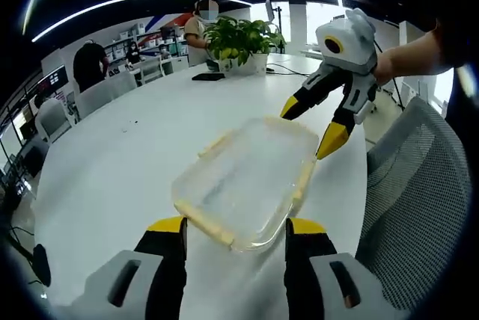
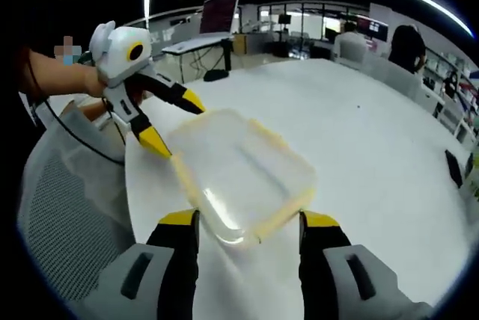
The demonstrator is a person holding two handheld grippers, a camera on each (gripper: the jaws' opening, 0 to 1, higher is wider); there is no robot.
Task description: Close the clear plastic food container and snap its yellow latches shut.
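Observation:
The clear plastic food container (image 1: 247, 178) lies on the white table (image 1: 127, 155) with its lid on top and pale yellow latches (image 1: 208, 224) along its edges. My left gripper (image 1: 236, 226) is open, its yellow-tipped jaws standing either side of the container's near end. My right gripper (image 1: 308, 127) comes in from the right, open, its jaws spread around the far right corner. In the right gripper view the container (image 2: 243, 174) has its near end between the open jaws of my right gripper (image 2: 247, 221). The left gripper (image 2: 176, 123) straddles the far corner there. I cannot tell whether any jaw touches the container.
A grey mesh chair (image 1: 419, 185) stands against the table edge next to the container, also seen as the mesh chair (image 2: 67, 208). A potted plant (image 1: 243, 40) and a dark flat object (image 1: 208, 76) sit at the table's far end. People and desks are behind.

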